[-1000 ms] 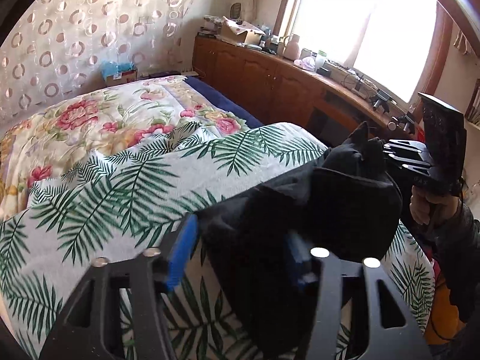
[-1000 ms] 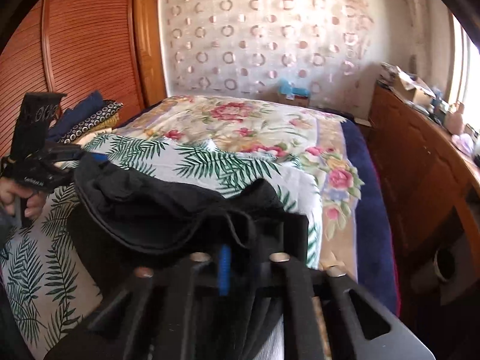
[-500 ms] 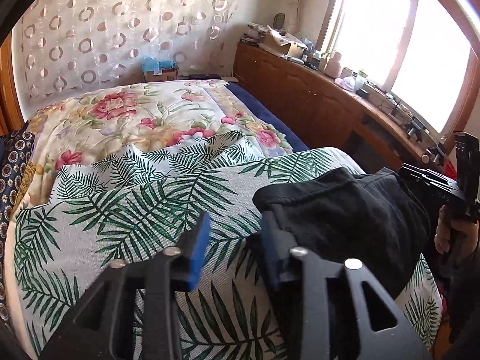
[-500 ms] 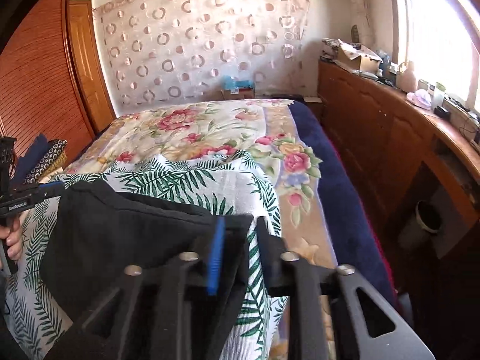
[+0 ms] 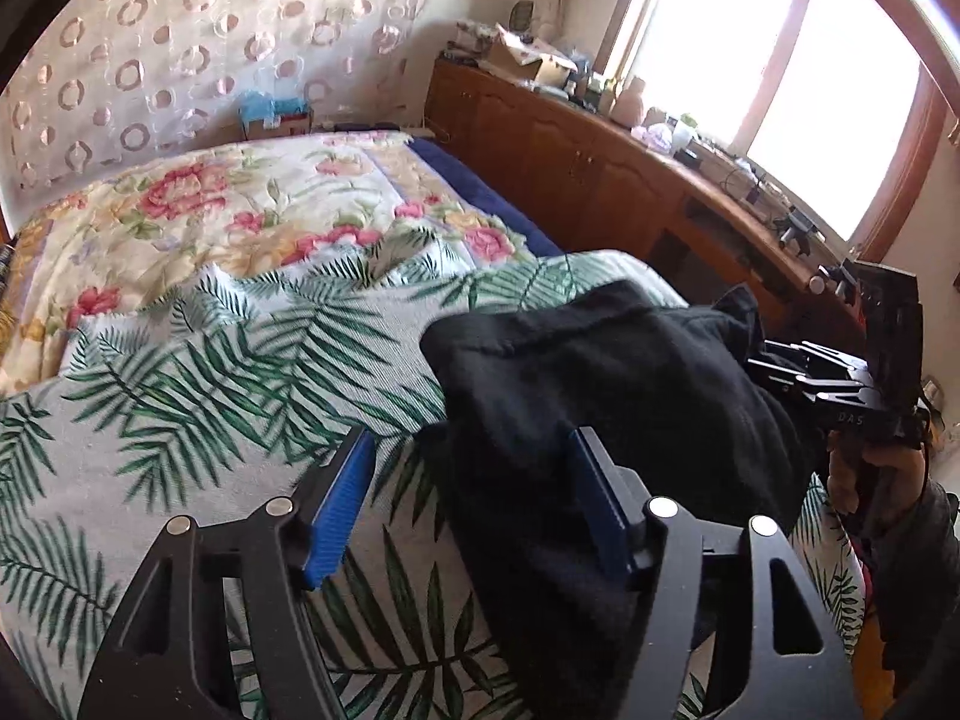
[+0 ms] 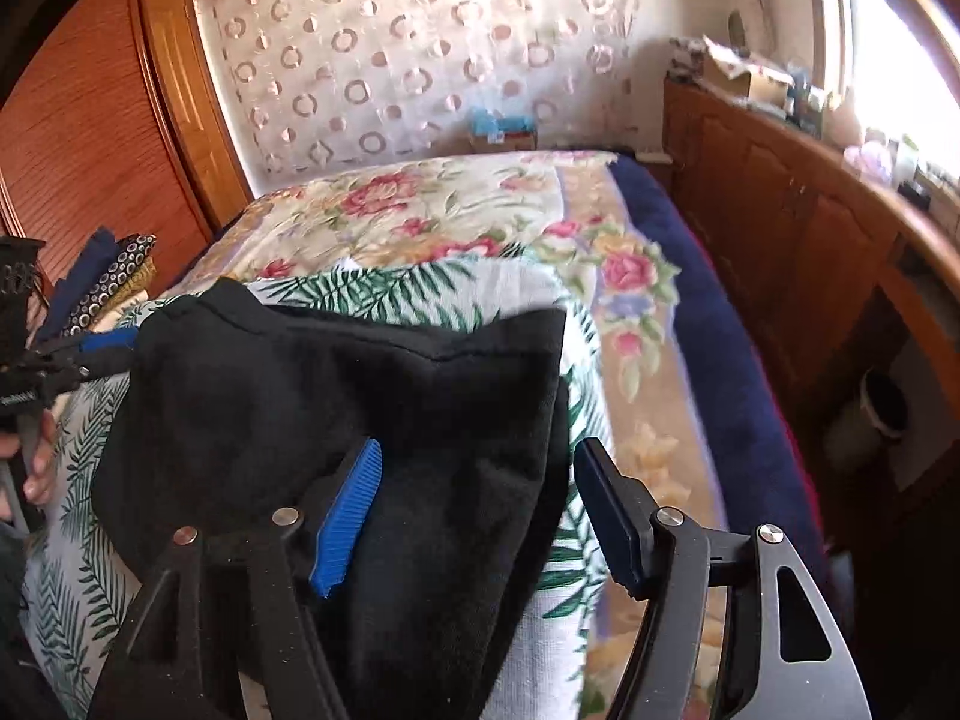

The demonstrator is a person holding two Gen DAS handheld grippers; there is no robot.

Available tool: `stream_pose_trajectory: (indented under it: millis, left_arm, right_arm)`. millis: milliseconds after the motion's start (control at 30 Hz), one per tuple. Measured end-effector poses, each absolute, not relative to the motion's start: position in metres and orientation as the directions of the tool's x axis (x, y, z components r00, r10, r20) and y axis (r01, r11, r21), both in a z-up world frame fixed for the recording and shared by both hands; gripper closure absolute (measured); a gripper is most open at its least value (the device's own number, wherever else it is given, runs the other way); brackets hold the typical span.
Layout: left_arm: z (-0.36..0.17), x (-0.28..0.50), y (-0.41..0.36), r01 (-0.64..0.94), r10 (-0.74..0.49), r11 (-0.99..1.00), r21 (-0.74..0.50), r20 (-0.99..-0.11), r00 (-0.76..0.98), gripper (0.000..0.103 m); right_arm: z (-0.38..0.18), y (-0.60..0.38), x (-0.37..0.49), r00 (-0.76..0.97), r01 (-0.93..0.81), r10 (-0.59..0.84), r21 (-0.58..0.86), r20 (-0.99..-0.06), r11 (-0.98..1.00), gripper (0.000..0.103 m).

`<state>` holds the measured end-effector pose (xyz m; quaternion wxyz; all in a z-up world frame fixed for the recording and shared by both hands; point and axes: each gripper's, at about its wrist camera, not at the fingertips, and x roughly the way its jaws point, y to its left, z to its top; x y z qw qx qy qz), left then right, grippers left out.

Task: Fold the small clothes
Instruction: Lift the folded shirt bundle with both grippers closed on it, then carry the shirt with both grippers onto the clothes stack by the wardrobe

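Note:
A black garment (image 5: 600, 396) lies folded over on the palm-leaf cloth (image 5: 210, 372) on the bed. My left gripper (image 5: 474, 498) is open, its jaws wide apart at the garment's left edge, with cloth lying between them but not pinched. In the right wrist view the same garment (image 6: 336, 396) lies flat, and my right gripper (image 6: 480, 504) is open over its right edge. The right gripper also shows in the left wrist view (image 5: 828, 384), and the left one in the right wrist view (image 6: 72, 354).
A floral quilt (image 5: 210, 210) covers the far bed, with a navy blanket (image 6: 708, 324) along its right side. A wooden cabinet (image 5: 600, 162) with clutter runs under the window. Folded clothes (image 6: 108, 276) are stacked by the wardrobe at left.
Both grippers have opened and let go of the black garment. It has dropped from a lifted, bunched shape to lying folded on the palm-leaf cloth.

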<state>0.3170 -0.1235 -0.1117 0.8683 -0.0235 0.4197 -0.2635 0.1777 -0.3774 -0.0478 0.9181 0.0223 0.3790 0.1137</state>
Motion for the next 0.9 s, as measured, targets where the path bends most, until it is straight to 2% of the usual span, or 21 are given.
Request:
stream_pose_trajectory:
  millis: [333, 500, 567, 667, 900]
  left_arm:
    - [-0.126, 0.324, -0.131, 0.430, -0.492, 0.853, -0.295, -0.730, 0.475, 0.037]
    - [-0.129, 0.326, -0.133, 0.465, -0.562, 0.808, -0.361, -0.711, 0.424, 0.070]
    - [-0.127, 0.326, -0.131, 0.471, -0.588, 0.791, -0.389, -0.695, 0.413, 0.083]
    - [-0.114, 0.318, -0.126, 0.483, -0.612, 0.778, -0.402, -0.661, 0.434, 0.087]
    - [-0.062, 0.281, -0.110, 0.518, -0.616, 0.781, -0.349, -0.568, 0.546, 0.088]
  right_arm:
    - [-0.048, -0.384, 0.197, 0.641, -0.237, 0.303, 0.194, -0.705, 0.952, 0.037]
    - [-0.054, -0.383, 0.203, 0.625, -0.280, 0.341, 0.206, -0.702, 0.938, 0.056]
    - [-0.056, -0.384, 0.206, 0.607, -0.308, 0.382, 0.237, -0.697, 0.921, 0.072]
    - [-0.053, -0.382, 0.200, 0.617, -0.332, 0.381, 0.212, -0.688, 0.919, 0.082]
    - [-0.020, -0.373, 0.176, 0.705, -0.356, 0.379, 0.163, -0.600, 0.920, 0.085]
